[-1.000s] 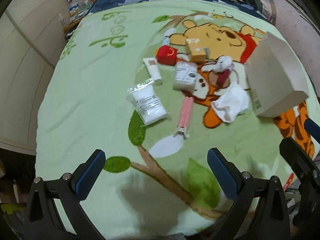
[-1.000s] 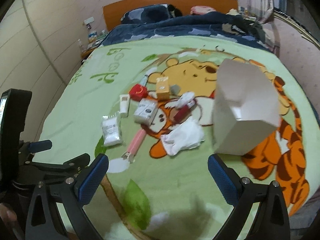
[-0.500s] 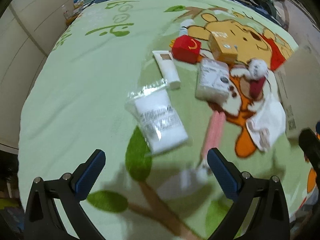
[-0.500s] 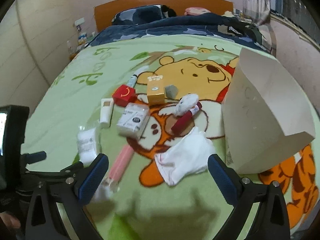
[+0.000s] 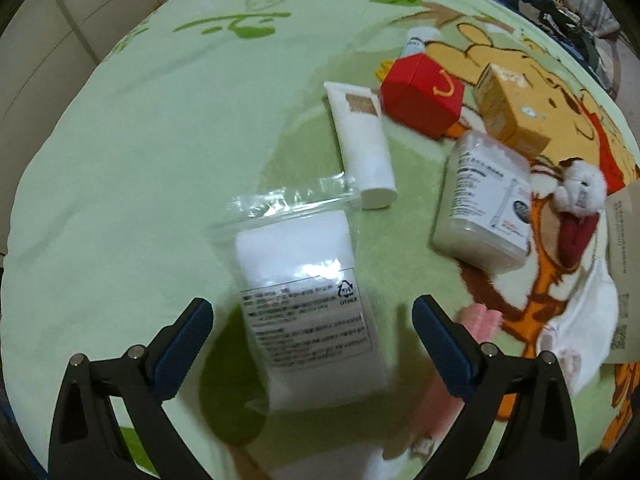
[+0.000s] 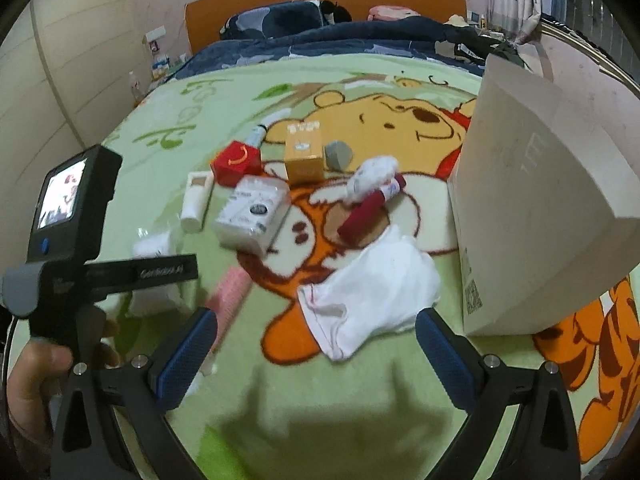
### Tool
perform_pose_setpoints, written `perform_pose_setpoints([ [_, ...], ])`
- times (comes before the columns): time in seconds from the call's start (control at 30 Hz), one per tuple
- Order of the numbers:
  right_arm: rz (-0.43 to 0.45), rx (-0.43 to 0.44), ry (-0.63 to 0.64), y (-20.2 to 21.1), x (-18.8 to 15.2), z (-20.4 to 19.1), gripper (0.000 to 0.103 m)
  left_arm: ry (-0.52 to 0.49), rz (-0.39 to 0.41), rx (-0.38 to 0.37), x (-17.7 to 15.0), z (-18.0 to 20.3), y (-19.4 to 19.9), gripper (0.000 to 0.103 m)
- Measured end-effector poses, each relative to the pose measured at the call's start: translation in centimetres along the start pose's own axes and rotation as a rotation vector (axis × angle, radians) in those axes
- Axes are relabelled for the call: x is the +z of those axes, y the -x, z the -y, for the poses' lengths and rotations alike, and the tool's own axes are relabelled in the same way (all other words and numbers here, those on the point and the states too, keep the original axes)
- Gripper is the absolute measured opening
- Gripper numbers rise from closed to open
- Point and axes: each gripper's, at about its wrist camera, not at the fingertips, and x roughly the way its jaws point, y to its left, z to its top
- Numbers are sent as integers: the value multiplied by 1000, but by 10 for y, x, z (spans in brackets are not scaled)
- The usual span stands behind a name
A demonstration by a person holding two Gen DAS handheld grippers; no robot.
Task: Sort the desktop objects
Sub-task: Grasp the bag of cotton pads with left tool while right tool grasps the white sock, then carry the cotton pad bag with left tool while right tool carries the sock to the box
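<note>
**Both claws spread above the cluttered bed**

Bedroom scene, with a green cartoon blanket (image 6: 360,80) covering the bed and the clutter gathered around its middle. Left claw (image 5: 312,320) is spread wide, nothing between its blue pads, hovering right over the clear zip bag (image 5: 308,300) of white material. Just beyond the bag lies a white tube (image 5: 362,140), beside a red box (image 5: 420,96), an orange box (image 5: 508,108) and a labelled white pack (image 5: 484,204). Right claw (image 6: 316,340) is open and empty too, hanging above the white cloth (image 6: 372,296). A tall white paper bag (image 6: 540,208) stands to the right of the cloth, and a pink stick (image 6: 228,292) lies at the left.
</note>
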Motion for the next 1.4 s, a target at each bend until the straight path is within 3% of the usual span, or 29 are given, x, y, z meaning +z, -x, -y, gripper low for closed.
perform_pose_setpoints([
  [0.13,-5,-1,-1,2,-5,4,102,21,-35,0,2,1,-17,73],
  [0.17,-7,-5,1,1,-5,4,102,30,-42,-3,3,1,-20,72],
  [0.2,-10,-9,4,-1,-5,5,102,41,-33,1,2,1,-21,70],
  [0.27,-18,-21,5,-6,-4,6,102,38,-17,8,1,2,-19,56],
  [0.63,-112,-161,-85,-86,18,18,102,21,-10,10,5,5,-22,54],
  [0.77,-154,-162,-100,-113,22,23,101,7,-8,19,7,7,-25,54],
  [0.8,-155,-150,-103,-115,22,25,99,5,-8,20,8,7,-25,54],
  [0.87,-156,-135,-99,-117,21,29,76,1,-7,22,9,8,-26,54],
  [0.9,-157,-133,-92,-116,21,30,73,-1,-7,22,10,8,-26,54],
  [0.93,-158,-132,-84,-115,20,32,62,-1,-6,22,10,8,-26,54],
  [0.97,-161,-128,-74,-114,20,34,41,-2,-5,23,11,8,-26,54],
  [1.0,-164,-124,-68,-113,20,36,32,-2,-3,24,12,8,-26,53],
  [1.07,-159,-91,-80,-107,20,42,22,-4,1,25,13,9,-25,49],
  [1.4,-134,-27,-55,-75,9,43,18,-9,-6,35,19,10,-15,36],
])
